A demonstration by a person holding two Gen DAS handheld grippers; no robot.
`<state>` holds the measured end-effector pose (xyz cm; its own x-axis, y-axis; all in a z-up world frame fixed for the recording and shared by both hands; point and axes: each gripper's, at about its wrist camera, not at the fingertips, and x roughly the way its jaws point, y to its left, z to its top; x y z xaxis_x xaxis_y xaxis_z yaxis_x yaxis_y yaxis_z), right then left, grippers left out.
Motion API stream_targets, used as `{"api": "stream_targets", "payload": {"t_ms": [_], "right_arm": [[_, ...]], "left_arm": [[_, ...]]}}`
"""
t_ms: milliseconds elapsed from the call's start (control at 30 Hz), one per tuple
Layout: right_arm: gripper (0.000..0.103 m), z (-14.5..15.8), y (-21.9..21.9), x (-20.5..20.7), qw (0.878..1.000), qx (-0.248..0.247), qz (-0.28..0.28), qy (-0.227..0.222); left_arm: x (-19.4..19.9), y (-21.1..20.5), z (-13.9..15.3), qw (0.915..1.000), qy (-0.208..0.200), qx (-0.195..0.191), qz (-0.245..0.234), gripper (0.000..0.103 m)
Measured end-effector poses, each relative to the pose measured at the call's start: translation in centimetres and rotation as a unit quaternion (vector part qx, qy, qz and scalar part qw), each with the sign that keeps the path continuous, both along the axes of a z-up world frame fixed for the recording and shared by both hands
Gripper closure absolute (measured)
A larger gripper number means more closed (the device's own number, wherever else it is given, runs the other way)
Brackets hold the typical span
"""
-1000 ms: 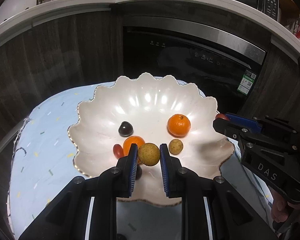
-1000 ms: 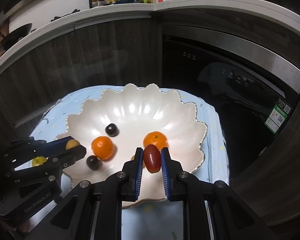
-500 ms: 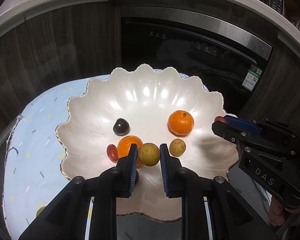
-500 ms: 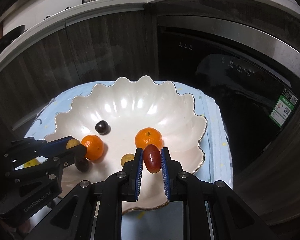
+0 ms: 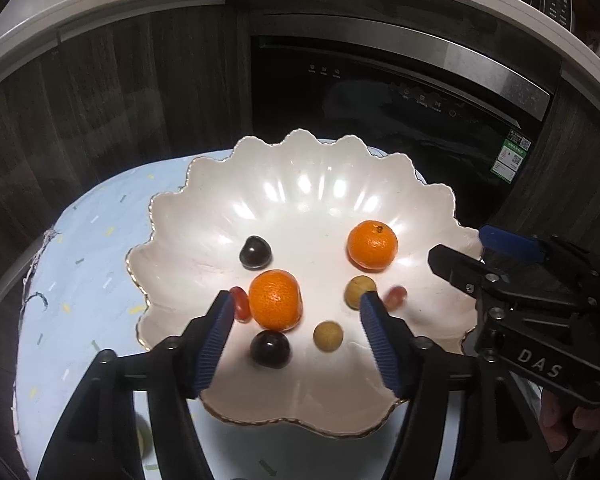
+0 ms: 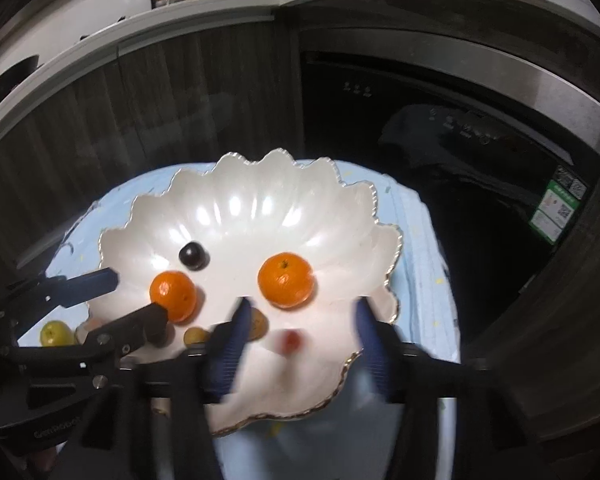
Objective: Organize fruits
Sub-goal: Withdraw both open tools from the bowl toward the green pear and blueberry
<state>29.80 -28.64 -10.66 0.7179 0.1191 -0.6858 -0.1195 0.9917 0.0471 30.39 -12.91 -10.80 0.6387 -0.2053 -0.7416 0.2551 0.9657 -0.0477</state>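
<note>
Blue-padded left hand-held gripper and right hand-held gripper gape wide, holding nothing.

Fruits in bowl on cloth

The left claw is spread wide, its blue-ribbed fingers well apart with nothing gripped between them. The right claw is likewise spread wide and grips nothing, its fingers blurred. Each claw shows from the side in the other's view, tips pointing inward.
</note>
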Motion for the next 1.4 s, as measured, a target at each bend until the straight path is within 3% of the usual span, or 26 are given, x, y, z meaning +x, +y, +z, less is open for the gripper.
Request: {"api": "stream_targets", "payload": {"t_ms": [200,300,1067,1400], "right_arm": [[0.033,0.7,-0.2,-0.1,1.0,-0.007,-0.014,-0.005],[0.03,1.0,-0.4,-0.2,1.0,-0.006,-0.022,-0.009],[0.028,4.9,3.4,-5.2,0.998,-0.019,-0.031,-0.045],[0.028,5.4,4.7,-8.0,0.996,-0.012,-0.067,-0.055]], "left_arm": [[-0.3,0.6,1.0,0.9997,-0.016,0.003,0.016,0.015],[-0.4,1.1,1.3,0.9995,-0.019,0.003,0.024,0.011],[-4.9,5.6,4.8,0.9978,-0.041,0.002,0.051,0.008],[-7.5,8.3,5.1,0.9975,-0.047,-0.002,0.053,0.008]]}}
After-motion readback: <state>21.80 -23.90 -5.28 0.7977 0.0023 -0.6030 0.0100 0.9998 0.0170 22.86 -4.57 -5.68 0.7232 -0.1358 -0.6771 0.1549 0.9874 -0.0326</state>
